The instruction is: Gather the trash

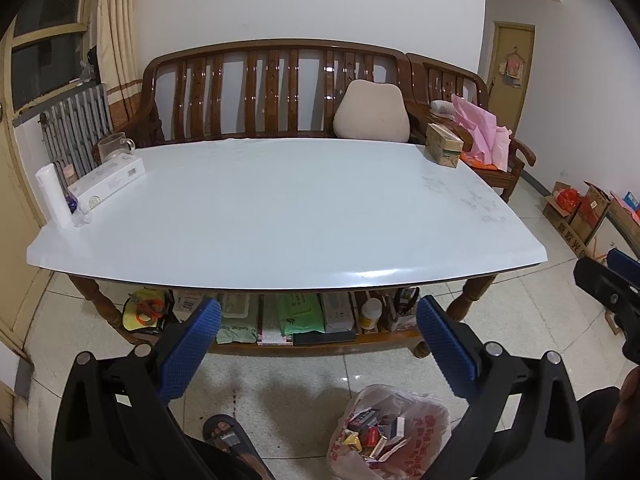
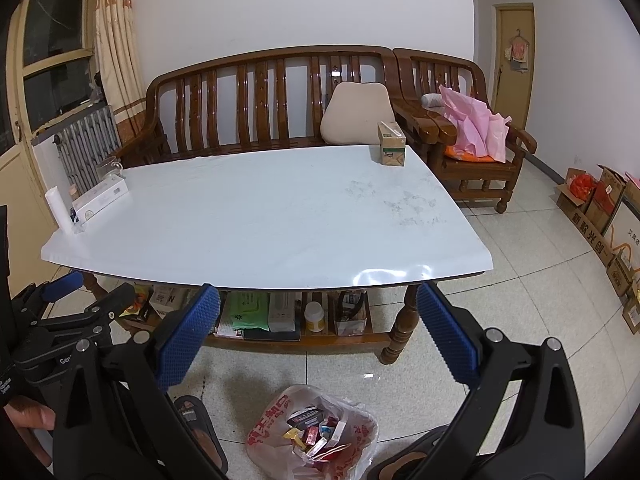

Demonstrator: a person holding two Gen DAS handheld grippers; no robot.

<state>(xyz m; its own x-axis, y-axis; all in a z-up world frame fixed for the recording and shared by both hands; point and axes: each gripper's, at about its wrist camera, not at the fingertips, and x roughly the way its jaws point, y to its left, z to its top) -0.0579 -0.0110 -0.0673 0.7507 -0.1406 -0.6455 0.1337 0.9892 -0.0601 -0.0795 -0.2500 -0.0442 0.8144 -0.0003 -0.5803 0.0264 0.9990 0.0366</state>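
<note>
A plastic bag (image 1: 390, 432) holding small boxes and wrappers stands open on the floor tiles in front of the table; it also shows in the right wrist view (image 2: 316, 436). My left gripper (image 1: 318, 344) is open and empty, held above the floor before the white table (image 1: 240, 208). My right gripper (image 2: 318, 336) is open and empty, beside the left one, over the bag. The right gripper shows at the right edge of the left wrist view (image 1: 612, 284). The left gripper shows at the left of the right wrist view (image 2: 76, 296).
On the table (image 2: 240, 216) stand a white box (image 1: 108, 184), a paper roll (image 1: 52, 194), a glass mug (image 1: 114, 146) and a green-brown carton (image 1: 444, 146). A shelf (image 1: 320, 340) under it is packed with items. A wooden bench (image 1: 272, 92), a chair (image 2: 476, 160) and cardboard boxes (image 2: 600, 208) surround it. A sandalled foot (image 1: 230, 438) is near the bag.
</note>
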